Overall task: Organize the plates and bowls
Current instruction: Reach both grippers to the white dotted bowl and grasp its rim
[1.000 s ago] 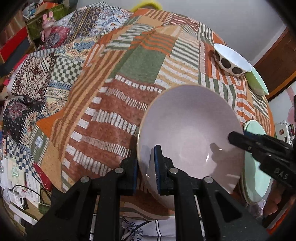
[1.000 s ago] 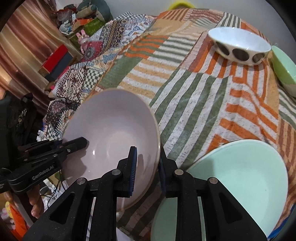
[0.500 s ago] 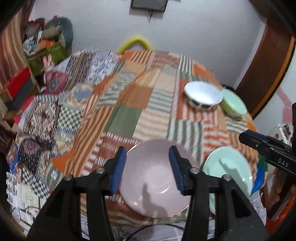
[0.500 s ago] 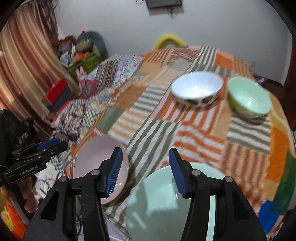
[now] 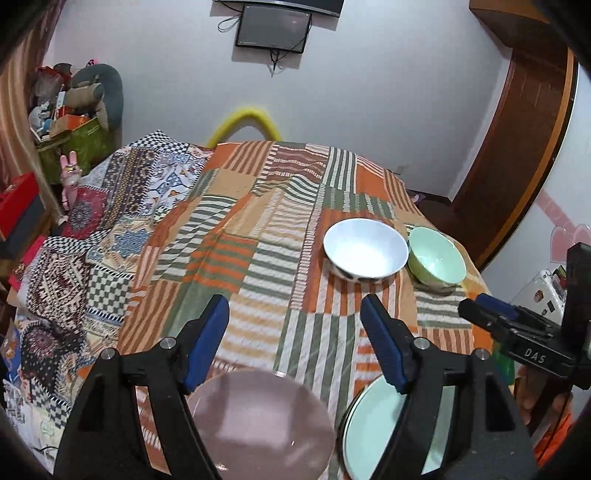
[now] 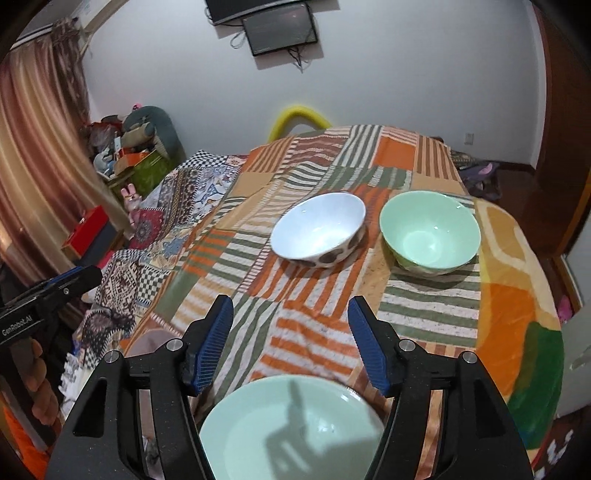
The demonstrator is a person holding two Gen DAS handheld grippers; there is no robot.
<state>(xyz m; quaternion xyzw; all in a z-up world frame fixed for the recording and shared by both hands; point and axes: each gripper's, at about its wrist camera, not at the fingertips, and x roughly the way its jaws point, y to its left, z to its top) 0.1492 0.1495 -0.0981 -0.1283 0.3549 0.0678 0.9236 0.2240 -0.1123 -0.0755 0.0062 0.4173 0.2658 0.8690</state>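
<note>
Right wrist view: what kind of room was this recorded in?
Most likely a lived-in bedroom or family room at home: a patchwork cloth covers the surface holding the bowls, a screen hangs on the wall, and soft toys and boxes are piled beside a curtain.

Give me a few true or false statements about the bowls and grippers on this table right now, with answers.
1. The left gripper holds the pink bowl. False: its jaws are opening with nothing between them.
2. The white bowl sits beside the small green bowl. True.
3. The white bowl has dark spots outside. True.
4. The large green bowl is stacked in the pink bowl. False: they sit side by side.
5. The right gripper grips nothing. True.
</note>
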